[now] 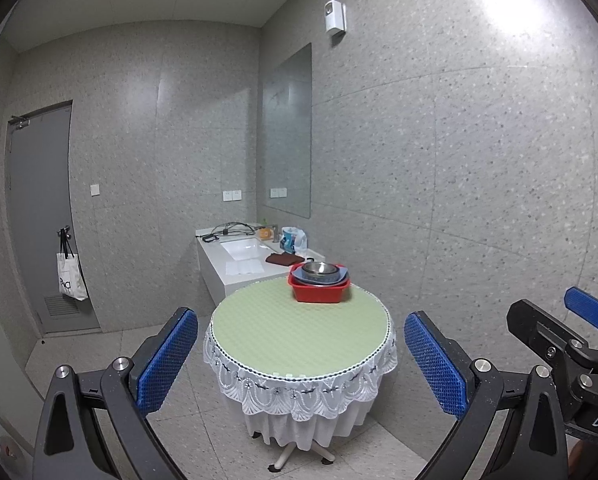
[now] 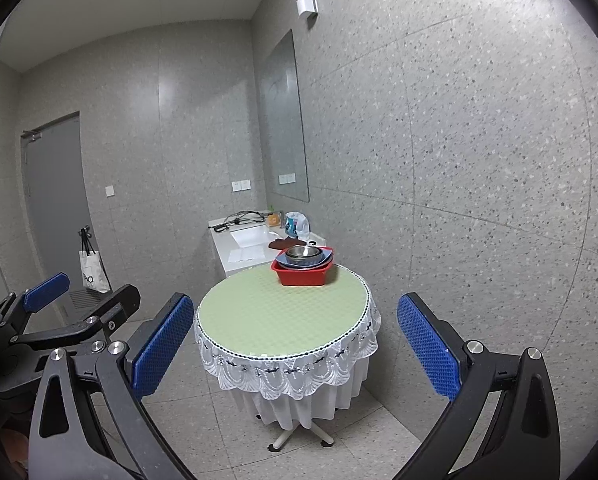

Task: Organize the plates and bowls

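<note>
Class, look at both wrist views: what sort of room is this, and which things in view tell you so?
Probably a washroom: a white sink counter stands in the corner under a wall mirror, with speckled tiled walls all round. A round table carrying a red basin of dishes stands in the middle.

Washroom: sink (image 1: 241, 249), mirror (image 1: 287, 132), tiled walls.
</note>
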`<state>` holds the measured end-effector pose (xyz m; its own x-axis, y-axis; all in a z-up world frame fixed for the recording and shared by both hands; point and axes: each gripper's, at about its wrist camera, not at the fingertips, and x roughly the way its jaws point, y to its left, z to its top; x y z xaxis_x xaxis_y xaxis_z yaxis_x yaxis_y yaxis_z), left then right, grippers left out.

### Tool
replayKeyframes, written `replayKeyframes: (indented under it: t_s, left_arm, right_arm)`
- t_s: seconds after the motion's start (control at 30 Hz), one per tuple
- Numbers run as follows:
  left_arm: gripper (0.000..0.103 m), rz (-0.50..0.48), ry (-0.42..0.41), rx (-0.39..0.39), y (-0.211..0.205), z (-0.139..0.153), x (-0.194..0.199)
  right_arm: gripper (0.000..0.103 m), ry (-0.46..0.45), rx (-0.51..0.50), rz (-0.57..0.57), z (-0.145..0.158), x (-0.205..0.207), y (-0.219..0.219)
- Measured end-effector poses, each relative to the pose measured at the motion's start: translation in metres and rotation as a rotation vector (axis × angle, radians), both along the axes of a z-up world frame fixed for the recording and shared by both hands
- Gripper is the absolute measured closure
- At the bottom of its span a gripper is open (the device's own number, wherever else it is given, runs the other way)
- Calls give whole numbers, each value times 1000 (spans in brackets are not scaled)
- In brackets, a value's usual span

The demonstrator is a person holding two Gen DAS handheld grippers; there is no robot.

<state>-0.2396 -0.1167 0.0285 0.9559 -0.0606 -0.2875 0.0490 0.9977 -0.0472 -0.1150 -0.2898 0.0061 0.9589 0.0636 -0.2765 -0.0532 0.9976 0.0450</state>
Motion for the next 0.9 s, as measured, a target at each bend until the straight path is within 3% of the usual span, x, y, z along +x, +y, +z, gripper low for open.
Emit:
replayKeyframes:
  t_s: [0.9]
  left_arm:
    - [1, 26, -14, 9, -8, -14, 10]
  right_arm:
    - [0, 14, 6, 13, -6, 16, 8]
